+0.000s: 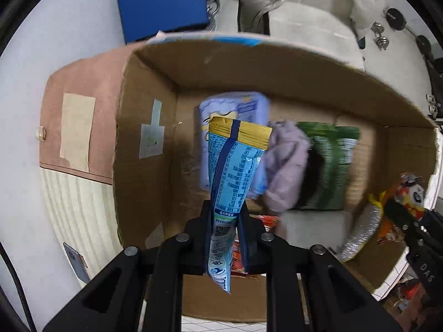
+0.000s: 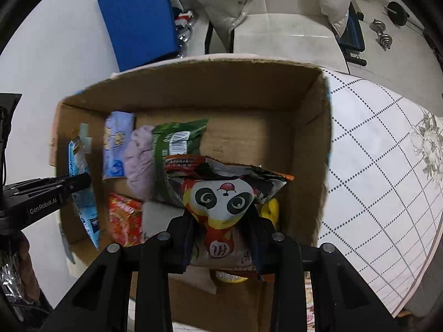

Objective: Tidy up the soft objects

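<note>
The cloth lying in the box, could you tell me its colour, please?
Pale lilac cloth; clearest in the left wrist view.

Left gripper is being held jaws-forward, clamped on something thin. Right gripper is being held likewise, jaws pinched, sitting just right of the left.
</note>
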`<state>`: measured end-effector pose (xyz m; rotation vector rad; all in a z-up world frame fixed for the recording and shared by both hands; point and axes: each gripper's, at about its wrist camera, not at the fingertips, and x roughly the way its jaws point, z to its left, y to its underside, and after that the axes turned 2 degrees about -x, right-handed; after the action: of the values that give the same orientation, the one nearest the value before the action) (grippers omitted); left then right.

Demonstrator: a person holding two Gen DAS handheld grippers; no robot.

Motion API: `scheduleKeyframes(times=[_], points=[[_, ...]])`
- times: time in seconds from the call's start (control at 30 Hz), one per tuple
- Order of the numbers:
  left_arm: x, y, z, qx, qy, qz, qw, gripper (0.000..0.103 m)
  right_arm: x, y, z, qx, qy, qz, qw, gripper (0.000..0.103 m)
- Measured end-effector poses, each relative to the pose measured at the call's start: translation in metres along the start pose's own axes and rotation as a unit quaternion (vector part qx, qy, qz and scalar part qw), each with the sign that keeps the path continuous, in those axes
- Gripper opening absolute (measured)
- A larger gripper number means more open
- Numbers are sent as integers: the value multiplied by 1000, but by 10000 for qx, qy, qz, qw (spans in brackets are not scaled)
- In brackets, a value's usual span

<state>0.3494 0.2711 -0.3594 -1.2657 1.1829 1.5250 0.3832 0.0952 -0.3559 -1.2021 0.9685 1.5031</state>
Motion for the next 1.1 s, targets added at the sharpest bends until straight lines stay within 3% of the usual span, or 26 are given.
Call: scheduleKeyframes(times=[0.17,0.37,0.4,0.5,0.57,0.67,0.73,0.8,0.93,1.1], points=[[12,-4,2,162,-242,103,9995,15,14,-11,-1,18,117,64,9999,35],[16,-7,4,205,-211,286,9992,22,20,-20,2,24,206,89,9997,37],[15,-7,4,208,-179,281,9992,25,20,-22,3,18,222,113,9997,41],[9,-6,7,170,-21,162,9997,46,15,-21,5,35,204,81,9998,72],[4,-6,8,153,24,50,9999,62,9,-20,8,-6,249,21,9997,74],[-6,1,12,81,39,-116,9999,70,0,-14,11,-1,238,-12,9997,77],[-12,10,15,40,89,-230,9997,75,-8,-7,13,-2,240,-86,9997,93],[-19,22,18,-13,185,-402,9990,82,-19,4,17,-33,373,-231,9990,102],[-37,52,17,-48,212,-857,9961,97,-35,29,19,-51,589,-506,9970,103],[-57,89,14,-96,233,-1337,9907,98,-52,67,13,61,759,-765,9942,103]])
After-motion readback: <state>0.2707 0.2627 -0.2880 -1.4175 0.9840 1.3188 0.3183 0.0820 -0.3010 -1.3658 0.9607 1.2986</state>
